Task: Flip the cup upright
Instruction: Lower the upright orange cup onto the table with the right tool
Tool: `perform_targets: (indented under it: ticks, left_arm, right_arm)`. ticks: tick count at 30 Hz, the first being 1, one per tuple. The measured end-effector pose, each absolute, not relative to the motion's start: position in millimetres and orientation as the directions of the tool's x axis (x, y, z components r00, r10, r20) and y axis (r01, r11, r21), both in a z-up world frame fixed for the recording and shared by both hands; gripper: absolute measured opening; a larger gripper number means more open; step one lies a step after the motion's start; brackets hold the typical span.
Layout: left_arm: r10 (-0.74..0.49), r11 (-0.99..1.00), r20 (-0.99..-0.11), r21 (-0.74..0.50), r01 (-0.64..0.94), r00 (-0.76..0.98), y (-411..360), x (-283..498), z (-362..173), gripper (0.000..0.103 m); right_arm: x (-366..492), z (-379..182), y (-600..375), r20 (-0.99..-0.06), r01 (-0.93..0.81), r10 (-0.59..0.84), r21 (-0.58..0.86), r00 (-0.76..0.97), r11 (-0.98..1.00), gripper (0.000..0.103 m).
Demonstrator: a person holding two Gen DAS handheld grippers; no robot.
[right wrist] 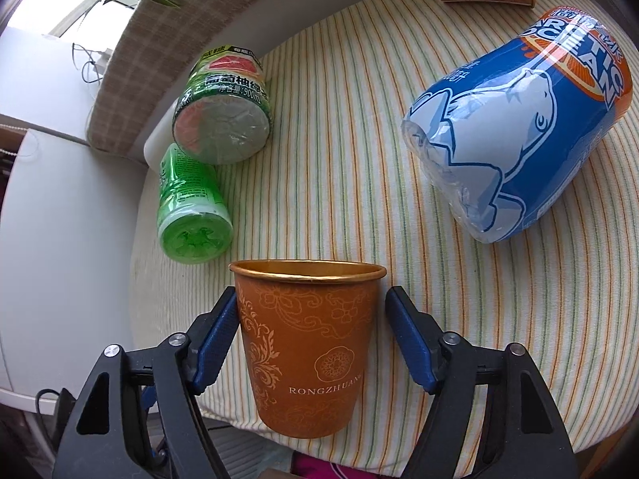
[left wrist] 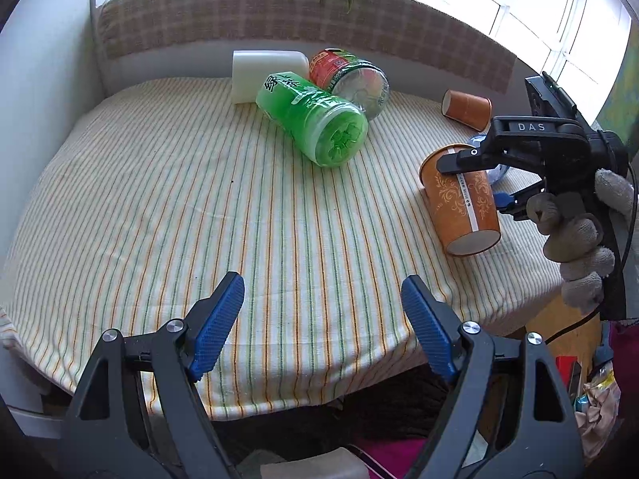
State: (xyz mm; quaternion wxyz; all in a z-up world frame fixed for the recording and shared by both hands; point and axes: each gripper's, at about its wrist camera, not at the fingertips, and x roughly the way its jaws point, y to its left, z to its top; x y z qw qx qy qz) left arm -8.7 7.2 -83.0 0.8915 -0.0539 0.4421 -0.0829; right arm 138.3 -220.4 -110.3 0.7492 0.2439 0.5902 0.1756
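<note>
Right gripper (right wrist: 309,335) straddles the orange cup (right wrist: 307,343), jaws not fully closed; squeeze gently. Left gripper (left wrist: 323,315) waits wide.

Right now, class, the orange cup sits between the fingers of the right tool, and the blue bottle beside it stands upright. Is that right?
Not quite. The blue bottle lies on its side on the striped cloth, as the right wrist view shows. The orange cup does sit between the fingers of the right tool.
</note>
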Motion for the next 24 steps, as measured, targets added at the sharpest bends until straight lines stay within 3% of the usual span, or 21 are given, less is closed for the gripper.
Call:
perform_targets:
  ticks: [15, 24]
  left_arm:
    - [-0.209, 0.977, -0.754, -0.187, 0.102, 0.623, -2.9, -1.0, -71.2, 0.083]
    - [-0.214, 0.976, -0.75, -0.191, 0.105, 0.626, -5.8, 1.5, -69.8, 0.083]
  right_arm:
    - [121.4, -79.2, -204.6, -0.778, -0.161, 0.469, 0.444, 0.419, 0.881, 0.066]
    - [106.8, -61.8, -188.5, -0.741, -0.268, 0.379, 0.272, 0.555, 0.924, 0.066]
